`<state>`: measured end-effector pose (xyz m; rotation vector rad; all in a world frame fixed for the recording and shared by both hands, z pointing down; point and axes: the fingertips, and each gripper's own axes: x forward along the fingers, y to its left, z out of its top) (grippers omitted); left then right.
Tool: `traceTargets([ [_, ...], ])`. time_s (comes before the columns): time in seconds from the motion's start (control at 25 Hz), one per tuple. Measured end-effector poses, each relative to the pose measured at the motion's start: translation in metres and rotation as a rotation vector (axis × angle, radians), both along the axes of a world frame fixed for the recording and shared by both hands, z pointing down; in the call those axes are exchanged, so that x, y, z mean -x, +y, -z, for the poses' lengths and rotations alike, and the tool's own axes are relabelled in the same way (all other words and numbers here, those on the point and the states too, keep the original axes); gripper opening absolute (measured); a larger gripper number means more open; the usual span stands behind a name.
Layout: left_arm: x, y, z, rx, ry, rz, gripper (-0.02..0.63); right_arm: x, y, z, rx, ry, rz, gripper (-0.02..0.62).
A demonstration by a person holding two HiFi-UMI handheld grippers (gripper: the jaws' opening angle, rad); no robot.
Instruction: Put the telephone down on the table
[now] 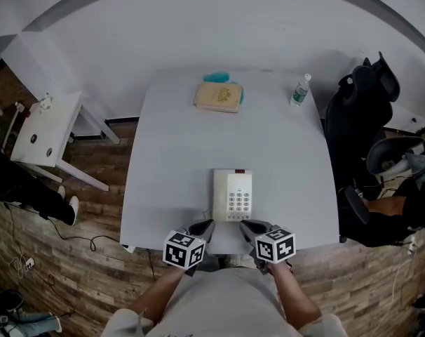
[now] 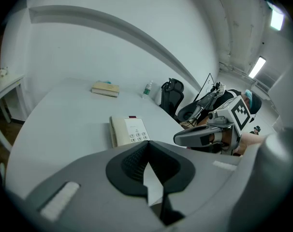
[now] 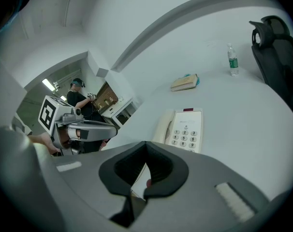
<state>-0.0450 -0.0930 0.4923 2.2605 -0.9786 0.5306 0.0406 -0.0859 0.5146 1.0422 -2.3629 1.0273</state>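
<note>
A cream telephone (image 1: 232, 194) with a keypad and its handset on the left side lies flat on the white table (image 1: 177, 153), near the front edge. It shows also in the left gripper view as the telephone (image 2: 128, 131) and in the right gripper view as the telephone (image 3: 181, 130). My left gripper (image 1: 204, 227) is shut and empty, just short of the phone's front left corner. My right gripper (image 1: 249, 227) is shut and empty too, just short of the front right corner. Neither touches the phone.
A tan book (image 1: 218, 96) on something teal lies at the table's far side, with a small water bottle (image 1: 300, 90) at the far right corner. A black office chair (image 1: 360, 107) stands to the right, a small white side table (image 1: 48, 128) to the left.
</note>
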Motion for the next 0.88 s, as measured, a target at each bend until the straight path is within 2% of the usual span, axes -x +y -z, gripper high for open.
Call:
traceTargets([
  [0.88, -0.0058, -0.0005, -0.0008, 0.008, -0.007, -0.023, 0.015, -0.0042, -0.0026, -0.0028, 0.006, 0.010, -0.001, 0.005],
])
